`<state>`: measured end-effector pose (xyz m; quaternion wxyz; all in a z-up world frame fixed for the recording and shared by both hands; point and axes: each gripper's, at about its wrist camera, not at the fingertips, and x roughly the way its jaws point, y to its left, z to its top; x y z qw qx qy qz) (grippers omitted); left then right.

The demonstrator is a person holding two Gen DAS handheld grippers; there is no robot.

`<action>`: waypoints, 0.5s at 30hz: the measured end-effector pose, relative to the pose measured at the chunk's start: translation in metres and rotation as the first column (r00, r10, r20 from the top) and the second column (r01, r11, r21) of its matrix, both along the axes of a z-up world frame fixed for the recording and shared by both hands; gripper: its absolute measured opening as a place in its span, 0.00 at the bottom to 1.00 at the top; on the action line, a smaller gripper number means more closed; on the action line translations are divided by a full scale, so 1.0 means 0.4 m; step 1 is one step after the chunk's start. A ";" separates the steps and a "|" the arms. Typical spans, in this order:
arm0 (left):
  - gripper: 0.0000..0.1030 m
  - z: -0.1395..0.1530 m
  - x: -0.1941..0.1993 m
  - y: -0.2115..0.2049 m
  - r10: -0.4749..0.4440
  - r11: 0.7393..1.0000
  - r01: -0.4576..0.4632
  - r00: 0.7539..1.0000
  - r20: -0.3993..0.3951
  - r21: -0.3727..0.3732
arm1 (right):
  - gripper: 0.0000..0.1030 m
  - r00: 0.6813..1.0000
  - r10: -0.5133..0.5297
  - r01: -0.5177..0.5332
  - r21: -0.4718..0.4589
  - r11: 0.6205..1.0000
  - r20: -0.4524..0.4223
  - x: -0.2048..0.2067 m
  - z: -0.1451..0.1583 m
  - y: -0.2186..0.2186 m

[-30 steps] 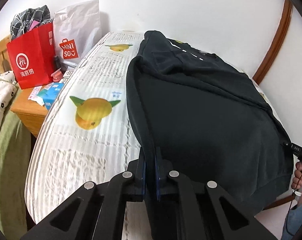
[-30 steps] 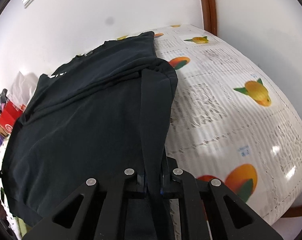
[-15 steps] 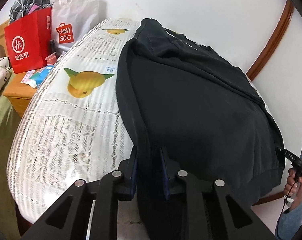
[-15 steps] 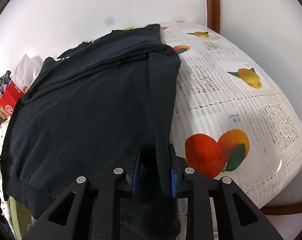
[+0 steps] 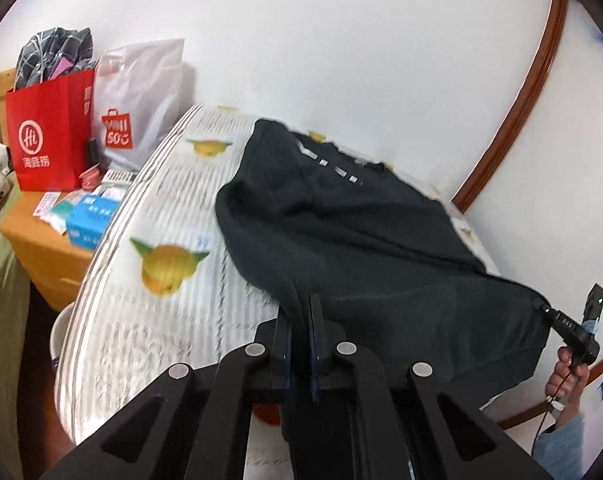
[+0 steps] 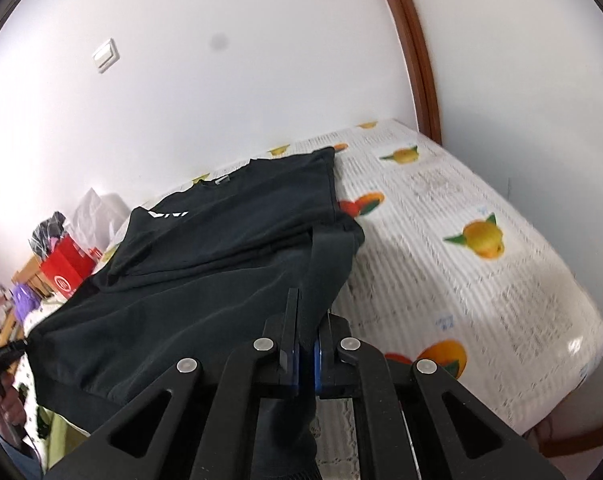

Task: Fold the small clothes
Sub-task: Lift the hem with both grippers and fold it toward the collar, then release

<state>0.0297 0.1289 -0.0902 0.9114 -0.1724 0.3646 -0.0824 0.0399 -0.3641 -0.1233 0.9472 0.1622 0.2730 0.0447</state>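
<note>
Black cloth fills most of what my left gripper (image 5: 300, 312) sees: the sweatshirt (image 5: 361, 240) lies spread on the mattress (image 5: 149, 320), and my two fingers are pinched tight on its near hem, which rises off the bed into my grip. White marks (image 5: 337, 168) show near its far end, by the wall. Left of the mattress stands a wooden nightstand (image 5: 33, 236) carrying a blue box (image 5: 87, 226), some leaflets, a red paper bag (image 5: 47, 132) stuffed with checked cloth, and a white plastic bag (image 5: 135, 100) leaning on the wall. At the right edge a hand (image 5: 565, 372) in a blue sleeve holds the right gripper (image 5: 539, 305), clamped on the hem's other corner. A curved wooden trim (image 5: 517, 92) runs up the wall behind.

From the right gripper (image 6: 306, 332), my fingers are also closed hard on a fold of the sweatshirt (image 6: 205, 280), with the cloth hanging down between them. The garment stretches away to the left, lifted along the near edge and resting on the mattress (image 6: 481, 300) farther back. Orange fruit prints dot the bare sheet to the right. A light switch (image 6: 105, 55) sits on the wall above. Far left, the red paper bag (image 6: 63, 276) and the tip of the left gripper (image 6: 21, 346) on the hem are in sight, blurred.
</note>
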 end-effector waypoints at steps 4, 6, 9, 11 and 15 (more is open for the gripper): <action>0.06 0.034 0.056 -0.007 -0.005 0.999 0.003 0.999 0.040 0.046 | 0.04 0.999 0.015 -0.015 0.007 1.000 0.046 0.033 0.049 0.016; 0.06 0.050 0.094 -0.003 -0.008 0.999 0.005 0.998 0.056 0.053 | 0.04 0.998 0.010 -0.010 -0.005 1.000 0.060 0.062 0.070 0.024; 0.06 0.072 0.160 0.009 -0.005 0.999 0.001 0.997 0.083 0.053 | 0.04 0.997 0.010 -0.012 0.018 1.000 0.080 0.125 0.105 0.020; 0.06 0.083 0.212 0.011 0.007 0.998 -0.014 0.996 0.092 0.069 | 0.04 0.995 0.008 -0.011 0.025 1.000 0.096 0.170 0.129 0.021; 0.06 0.083 0.332 0.026 0.046 0.997 -0.049 0.997 0.054 0.063 | 0.04 0.993 0.003 -0.007 0.036 0.999 0.121 0.268 0.171 0.020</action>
